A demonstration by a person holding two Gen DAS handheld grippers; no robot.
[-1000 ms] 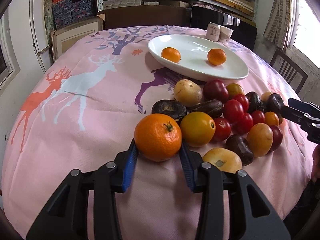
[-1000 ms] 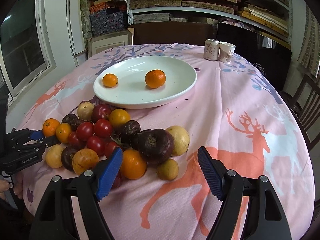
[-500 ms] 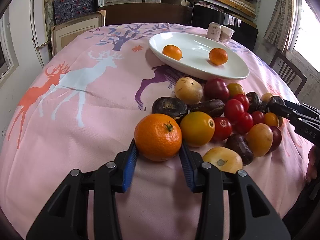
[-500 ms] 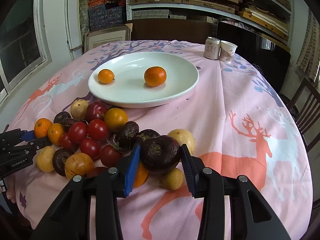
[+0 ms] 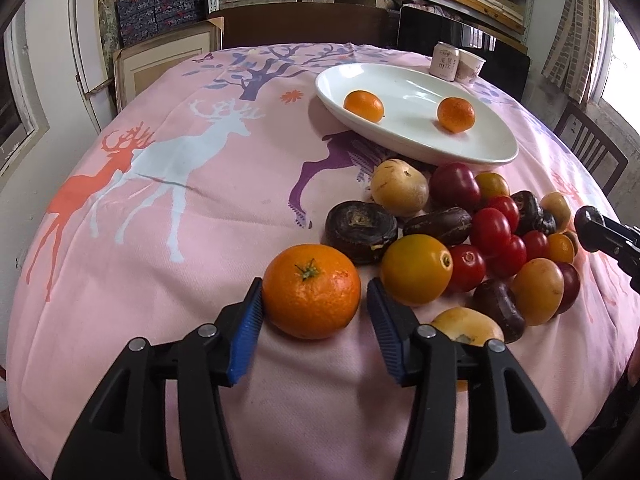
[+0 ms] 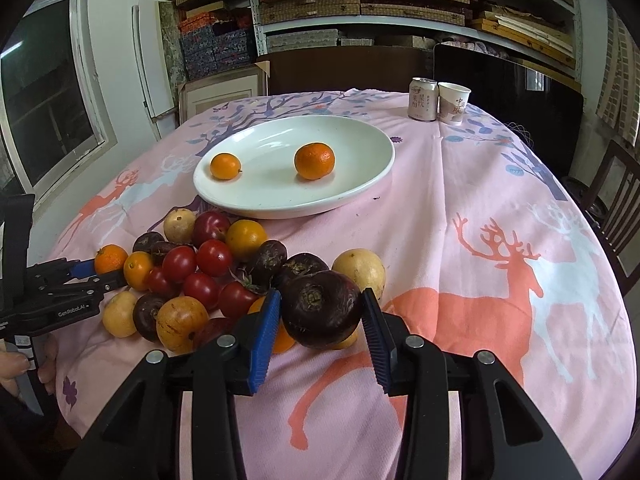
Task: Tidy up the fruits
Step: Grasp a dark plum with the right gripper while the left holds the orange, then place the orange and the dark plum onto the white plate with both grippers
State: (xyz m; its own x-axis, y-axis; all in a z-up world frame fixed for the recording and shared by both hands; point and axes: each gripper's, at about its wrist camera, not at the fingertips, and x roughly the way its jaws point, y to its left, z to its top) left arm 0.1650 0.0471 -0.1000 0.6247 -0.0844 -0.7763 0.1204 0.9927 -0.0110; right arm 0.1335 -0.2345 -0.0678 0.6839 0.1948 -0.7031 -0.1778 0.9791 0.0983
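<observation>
Your left gripper (image 5: 314, 312) has a large mandarin (image 5: 311, 291) between its blue pads; the left pad touches the peel, while a thin gap seems to show at the right pad, so I cannot tell whether the grip is firm. The mandarin sits on the pink tablecloth (image 5: 160, 240) at the near left edge of the fruit pile (image 5: 472, 236). Your right gripper (image 6: 320, 320) is closed on a dark purple fruit (image 6: 322, 309) at the pile's near right side, both pads against its skin. Farther back, the white plate (image 6: 360, 184) holds two small mandarins (image 6: 314, 161), well apart. At the far right stand a can (image 6: 423, 99) and a paper cup (image 6: 453, 103), side by side.
</observation>
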